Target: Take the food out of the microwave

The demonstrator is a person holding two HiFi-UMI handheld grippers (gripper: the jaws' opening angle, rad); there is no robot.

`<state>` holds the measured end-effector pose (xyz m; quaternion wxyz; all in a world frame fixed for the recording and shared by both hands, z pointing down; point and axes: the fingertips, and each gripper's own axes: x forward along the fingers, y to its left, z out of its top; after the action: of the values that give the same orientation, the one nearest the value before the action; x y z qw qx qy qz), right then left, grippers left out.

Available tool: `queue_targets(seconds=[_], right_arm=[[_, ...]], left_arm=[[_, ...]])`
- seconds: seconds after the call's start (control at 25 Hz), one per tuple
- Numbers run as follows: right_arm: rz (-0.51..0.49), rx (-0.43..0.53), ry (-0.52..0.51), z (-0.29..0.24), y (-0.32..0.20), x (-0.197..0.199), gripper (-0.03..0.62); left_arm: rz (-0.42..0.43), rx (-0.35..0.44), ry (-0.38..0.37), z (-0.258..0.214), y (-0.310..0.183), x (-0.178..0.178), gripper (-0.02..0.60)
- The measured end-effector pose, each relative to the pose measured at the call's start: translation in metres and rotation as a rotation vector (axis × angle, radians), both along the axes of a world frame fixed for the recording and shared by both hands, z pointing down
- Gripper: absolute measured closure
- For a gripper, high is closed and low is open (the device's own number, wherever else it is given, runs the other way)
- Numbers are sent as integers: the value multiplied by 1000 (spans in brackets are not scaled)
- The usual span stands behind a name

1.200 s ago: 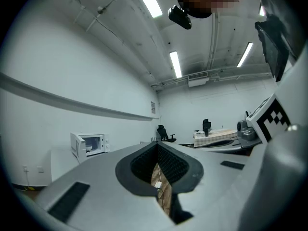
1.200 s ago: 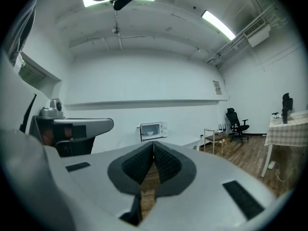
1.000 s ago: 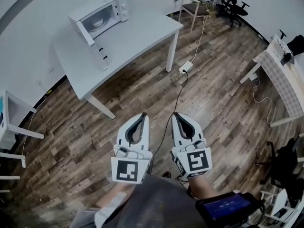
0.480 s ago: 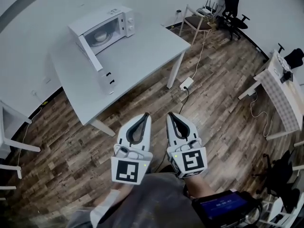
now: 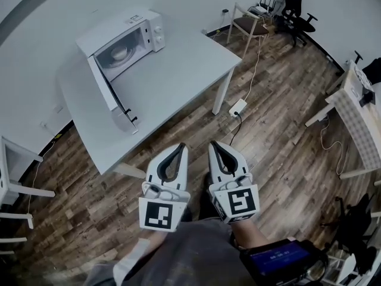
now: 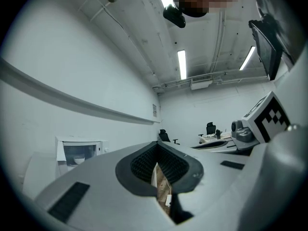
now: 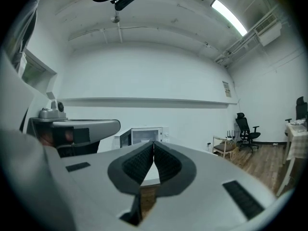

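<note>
Microwave [image 5: 128, 31] sits on the desk [image 5: 178, 70] with its door [image 5: 107, 94] swung open. A pale bowl [image 5: 119, 53] is inside the microwave. Left tongs [image 5: 181, 148] and right tongs [image 5: 215, 145] are side by side over the wood floor [image 5: 280, 130], well apart from the microwave and pointing toward it. Both tongs are pressed together with nothing between them. Power strip [image 5: 238, 106] lies on the floor, right of the microwave.

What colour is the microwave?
The microwave is white; the head view shows it best.
</note>
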<state>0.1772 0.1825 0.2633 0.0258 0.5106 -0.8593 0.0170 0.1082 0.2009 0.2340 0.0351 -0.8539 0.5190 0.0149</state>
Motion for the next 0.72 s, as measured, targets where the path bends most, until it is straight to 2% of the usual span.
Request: queue_targets(seconds=[0.32,0.48,0.6,0.72], right_arm=[[-52,25,13,0,-101,36,586],[-86,18,-14,-6,-146,58,586],[-124,18,-24,-8,-172,67,586],[-172,7,-46,-5,-189,61,586]], left_arm=[[-38,-15,-56,5,-102,42,575],[-61,-9,-77,-2,-140,69,575],[-108,-15,-92,-3,-158,74,575],[-169,-25,-129,-4,-168,64,575]])
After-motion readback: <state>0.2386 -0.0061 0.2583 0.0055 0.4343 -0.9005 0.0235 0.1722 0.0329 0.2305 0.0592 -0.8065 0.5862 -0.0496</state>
